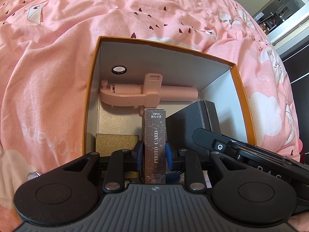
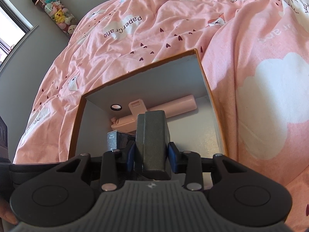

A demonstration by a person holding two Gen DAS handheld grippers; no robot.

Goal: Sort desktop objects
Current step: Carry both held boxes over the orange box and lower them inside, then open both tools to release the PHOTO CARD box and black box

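The left gripper (image 1: pixel 154 152) holds a slim dark photo card box (image 1: pixel 155 145) between its blue pads (image 1: pixel 139 151), which sit against the box's two long sides; the box stands on end over the open orange-rimmed storage box (image 1: pixel 92 73), its top pointing toward 12 o'clock. The right gripper (image 2: pixel 152 154) is clamped on a dark grey textured case (image 2: pixel 152 139), also held over the storage box interior, with its pads flat on either flank. In the left wrist view that same grey case sits at about 3 o'clock from the card box, just beside it, with the right gripper's black body coming in from 4 o'clock. Already lying on the box floor is a pink selfie stick (image 1: pixel 131 92), stretched along the far wall at 12 o'clock, and a small round black-rimmed item (image 1: pixel 119 69) rests just beyond it at 11 o'clock. A flat gold-coloured box (image 1: pixel 115 142) lies at 9 o'clock from the left gripper, against the near-left wall. The storage box rests on a pink printed bedcover (image 1: pixel 58 58). By my reading the sorting is well along: three things are in, and two more are over the opening but not yet released. Whether either touches the floor I cannot tell. What else waits outside is not visible here.
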